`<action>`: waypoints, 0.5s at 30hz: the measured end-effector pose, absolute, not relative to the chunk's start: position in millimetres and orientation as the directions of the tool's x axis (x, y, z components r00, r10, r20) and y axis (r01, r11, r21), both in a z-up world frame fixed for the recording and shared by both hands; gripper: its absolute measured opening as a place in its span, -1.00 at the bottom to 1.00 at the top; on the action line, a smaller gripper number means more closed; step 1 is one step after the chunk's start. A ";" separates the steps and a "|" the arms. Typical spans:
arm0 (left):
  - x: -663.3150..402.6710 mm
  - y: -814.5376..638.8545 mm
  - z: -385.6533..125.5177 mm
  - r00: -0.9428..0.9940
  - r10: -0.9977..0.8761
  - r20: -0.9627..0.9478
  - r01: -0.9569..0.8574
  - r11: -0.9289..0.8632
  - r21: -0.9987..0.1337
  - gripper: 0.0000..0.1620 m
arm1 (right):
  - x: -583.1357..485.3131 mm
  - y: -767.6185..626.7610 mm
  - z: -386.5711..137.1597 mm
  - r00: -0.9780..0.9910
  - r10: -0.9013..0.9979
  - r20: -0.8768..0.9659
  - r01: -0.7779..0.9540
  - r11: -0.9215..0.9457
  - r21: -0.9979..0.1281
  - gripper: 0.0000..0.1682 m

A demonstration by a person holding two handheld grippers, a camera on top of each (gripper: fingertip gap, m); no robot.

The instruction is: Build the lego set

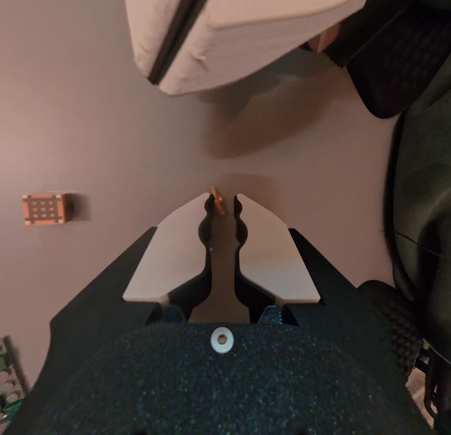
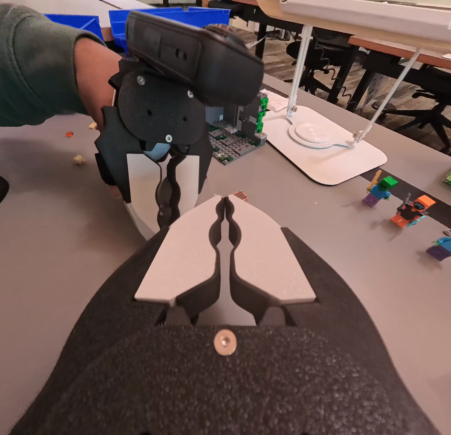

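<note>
Jaws of the left gripper [image 1: 222, 198] are parted a little, pointed down at the grey surface [image 1: 122, 130]; a small copper-brown lego piece [image 1: 217, 201] is seen leaning against the inner pad of one finger, the other pad clear of it, so not clamped. Whether it rests on the surface cannot be told. Jaws of the right gripper [image 2: 224, 198] are closed, tips touching, nothing between them; it is held just beside the piece, probably to steady or hand it over. The brown grid-topped block [image 1: 46, 209] lies well apart from the piece. The partly built grey-green model [image 2: 238, 133] stands beyond that block.
</note>
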State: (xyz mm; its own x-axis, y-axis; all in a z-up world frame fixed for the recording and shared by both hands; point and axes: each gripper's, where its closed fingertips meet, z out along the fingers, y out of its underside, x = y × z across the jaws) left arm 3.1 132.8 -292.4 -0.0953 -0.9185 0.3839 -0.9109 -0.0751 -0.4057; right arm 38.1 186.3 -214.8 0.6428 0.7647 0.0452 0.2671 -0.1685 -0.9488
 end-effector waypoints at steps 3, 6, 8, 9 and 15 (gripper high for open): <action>-0.2 140.9 -290.9 -0.075 -0.934 0.349 -0.910 -0.079 -0.408 -0.72 | 35.9 184.6 -217.6 0.633 0.772 0.064 0.293 -0.162 -0.942 -1.00; -4.2 147.8 -285.9 -0.054 -0.946 0.319 -0.899 -0.093 -0.429 -0.69 | 32.4 181.4 -224.6 0.609 0.789 0.085 0.337 -0.160 -0.928 -1.00; -9.1 151.3 -281.7 -0.042 -0.956 0.291 -0.893 -0.095 -0.440 -0.69 | 28.7 178.2 -231.4 0.582 0.806 0.110 0.382 -0.150 -0.912 -1.00; -11.6 152.8 -278.9 -0.037 -0.960 0.276 -0.888 -0.095 -0.450 -0.69 | 26.0 175.4 -235.9 0.560 0.819 0.125 0.410 -0.143 -0.901 -1.00; -37.8 163.8 -248.1 0.032 -0.986 0.161 -0.840 -0.114 -0.530 -0.72 | 5.4 154.7 -260.9 0.419 0.882 0.215 0.565 -0.068 -0.823 -1.00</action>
State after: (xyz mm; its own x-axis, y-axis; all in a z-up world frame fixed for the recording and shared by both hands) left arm -37.8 163.8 -248.1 0.0321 -0.9865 0.1608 -0.8400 -0.1138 -0.5305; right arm 5.4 154.7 -260.9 0.4193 0.8821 0.2148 0.5645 -0.0680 -0.8226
